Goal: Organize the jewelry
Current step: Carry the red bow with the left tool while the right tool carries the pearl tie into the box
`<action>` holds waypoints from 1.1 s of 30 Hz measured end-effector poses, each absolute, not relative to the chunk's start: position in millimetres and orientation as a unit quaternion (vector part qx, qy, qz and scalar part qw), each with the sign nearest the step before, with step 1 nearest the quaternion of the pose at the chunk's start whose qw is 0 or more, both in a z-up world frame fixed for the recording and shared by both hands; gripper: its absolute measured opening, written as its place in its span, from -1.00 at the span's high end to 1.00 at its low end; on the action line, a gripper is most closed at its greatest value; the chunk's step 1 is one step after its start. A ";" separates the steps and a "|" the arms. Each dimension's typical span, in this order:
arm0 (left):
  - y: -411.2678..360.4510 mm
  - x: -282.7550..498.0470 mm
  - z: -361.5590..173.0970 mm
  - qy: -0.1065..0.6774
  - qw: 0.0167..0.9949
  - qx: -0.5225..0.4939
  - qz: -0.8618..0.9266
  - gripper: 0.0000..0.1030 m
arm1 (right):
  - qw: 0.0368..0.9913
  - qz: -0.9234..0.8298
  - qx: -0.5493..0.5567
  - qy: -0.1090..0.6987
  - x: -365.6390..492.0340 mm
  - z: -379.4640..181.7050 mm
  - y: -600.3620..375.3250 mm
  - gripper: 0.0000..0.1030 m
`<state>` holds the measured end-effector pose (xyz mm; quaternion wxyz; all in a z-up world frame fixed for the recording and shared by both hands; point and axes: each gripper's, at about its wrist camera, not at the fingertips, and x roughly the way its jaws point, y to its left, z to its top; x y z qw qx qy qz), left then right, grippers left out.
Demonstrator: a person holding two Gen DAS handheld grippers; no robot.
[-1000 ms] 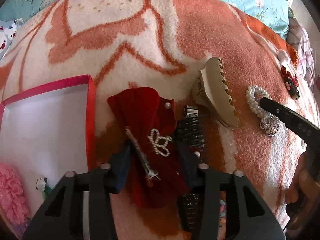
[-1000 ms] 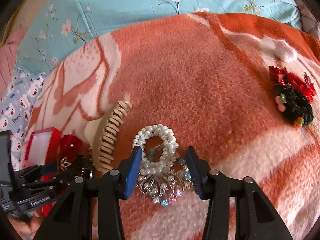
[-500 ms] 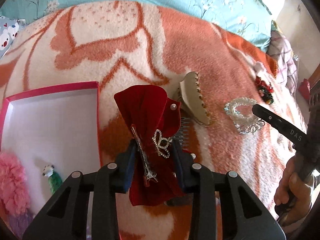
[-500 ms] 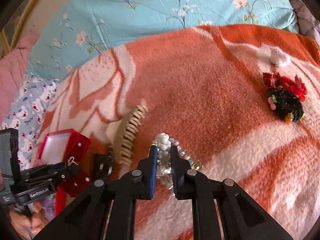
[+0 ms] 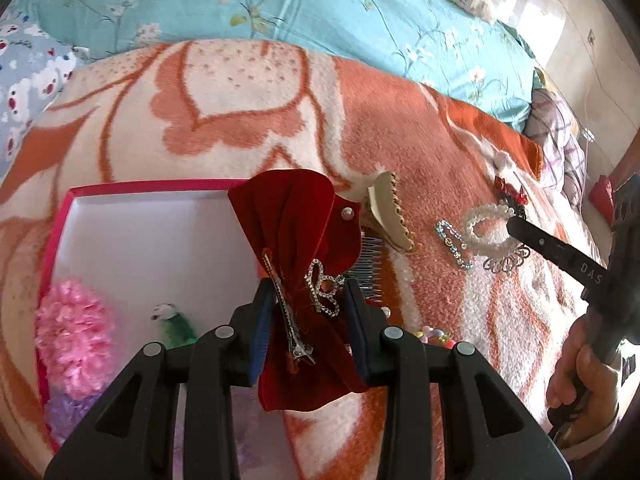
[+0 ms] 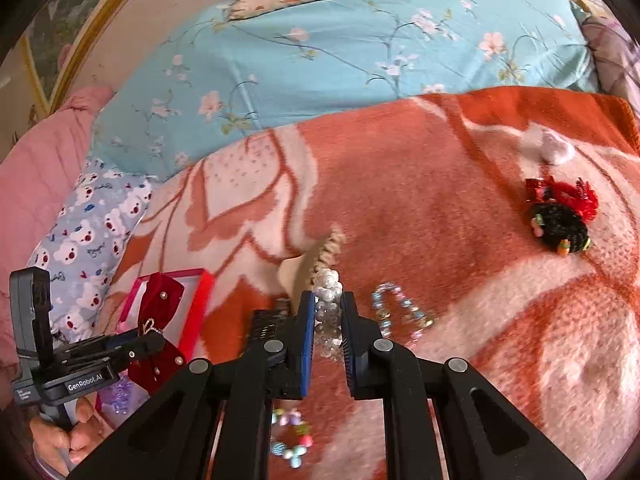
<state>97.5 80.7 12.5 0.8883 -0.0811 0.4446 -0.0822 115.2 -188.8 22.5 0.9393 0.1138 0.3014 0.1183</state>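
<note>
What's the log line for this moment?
left gripper: shut on red bow, beside pink box | right gripper: shut on pearl bracelet

Black plastic grippers, blue-lined jaws, silver screws, GenRobot.AI lettering, bare skin

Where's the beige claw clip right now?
In the left wrist view the beige claw clip lies on the orange blanket, right of the red velvet bow, just above the comb.
</note>
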 end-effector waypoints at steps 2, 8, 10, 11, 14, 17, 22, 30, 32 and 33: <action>90.2 94.1 14.5 0.442 0.890 -0.085 -0.076 0.38 | 0.939 0.126 0.111 0.301 114.0 23.8 -178.6 0.77; 115.6 84.4 16.3 0.438 0.891 -0.100 -0.062 0.38 | 0.937 0.148 0.102 0.301 112.9 26.9 -149.8 0.77; 122.9 81.3 17.0 0.436 0.893 -0.101 -0.055 0.38 | 0.936 0.155 0.099 0.300 112.0 28.0 -140.9 0.77; 125.8 80.2 17.5 0.435 0.893 -0.102 -0.053 0.38 | 0.936 0.159 0.097 0.300 112.1 28.7 -135.3 0.77; 136.7 77.2 18.7 0.432 0.894 -0.105 -0.046 0.38 | 0.933 0.173 0.096 0.302 113.0 29.5 -120.2 0.77; 148.3 75.4 20.3 0.429 0.896 -0.105 -0.036 0.38 | 0.928 0.190 0.100 0.306 115.0 28.0 -104.5 0.77; 170.7 72.5 22.0 0.424 0.899 -0.110 -0.019 0.38 | 0.920 0.218 0.099 0.310 117.3 25.8 -73.5 0.77; 202.5 67.2 20.1 0.421 0.899 -0.122 0.008 0.38 | 0.911 0.252 0.092 0.313 117.9 25.7 -32.2 0.77; 208.4 67.5 20.0 0.421 0.899 -0.124 0.013 0.38 | 0.909 0.260 0.090 0.314 118.7 25.6 -22.4 0.77; 211.2 68.0 20.2 0.420 0.899 -0.124 0.015 0.38 | 0.908 0.263 0.090 0.314 119.3 25.2 -18.3 0.77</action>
